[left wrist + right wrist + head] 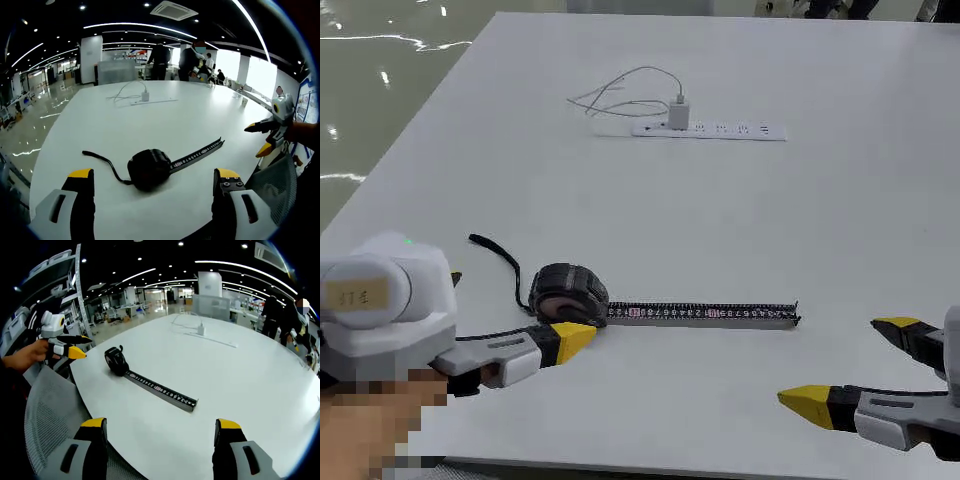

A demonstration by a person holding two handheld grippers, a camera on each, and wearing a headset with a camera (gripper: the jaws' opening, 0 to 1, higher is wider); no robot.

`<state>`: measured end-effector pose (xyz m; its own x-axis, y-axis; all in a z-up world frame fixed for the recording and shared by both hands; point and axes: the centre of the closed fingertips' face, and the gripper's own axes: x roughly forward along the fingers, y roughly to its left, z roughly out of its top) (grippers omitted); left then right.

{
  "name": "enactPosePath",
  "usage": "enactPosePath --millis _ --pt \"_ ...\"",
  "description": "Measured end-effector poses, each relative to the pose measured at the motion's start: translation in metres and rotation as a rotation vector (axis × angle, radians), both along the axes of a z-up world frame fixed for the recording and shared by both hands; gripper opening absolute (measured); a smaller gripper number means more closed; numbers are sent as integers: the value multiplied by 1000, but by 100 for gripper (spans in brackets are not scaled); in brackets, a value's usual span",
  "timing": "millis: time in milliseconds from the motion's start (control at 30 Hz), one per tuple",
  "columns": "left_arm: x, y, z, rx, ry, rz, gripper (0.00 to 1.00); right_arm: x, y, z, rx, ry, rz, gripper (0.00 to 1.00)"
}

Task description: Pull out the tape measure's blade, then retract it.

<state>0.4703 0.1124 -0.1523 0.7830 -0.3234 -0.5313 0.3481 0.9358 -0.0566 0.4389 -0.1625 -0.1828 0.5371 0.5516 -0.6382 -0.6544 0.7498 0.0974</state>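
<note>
Tape measure [568,293] lies black, blade [705,314] drawn out flat; left claw [154,174] and right claw [850,360] gape empty.

White table [770,200], glossy grey floor [370,100] left of table, strip lights [140,25] overhead, bright windows [260,75] beyond table.

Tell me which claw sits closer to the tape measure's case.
The left claw, its yellow tip beside the black case; the right claw hangs beyond the far end of the blade.
</note>
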Motion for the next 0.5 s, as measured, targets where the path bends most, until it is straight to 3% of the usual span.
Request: enactPosePath --millis 267,400,500 --pt "20 -8 -11 -7 -13 54 95 3 -1 -1 -5 2 3 87" --pt "30 -5 -16 -31 -14 125 94 5 -1 -2 -8 5 4 87" --pt "36 -4 -21 -9 -14 136 93 6 -1 -3 -6 8 3 87"
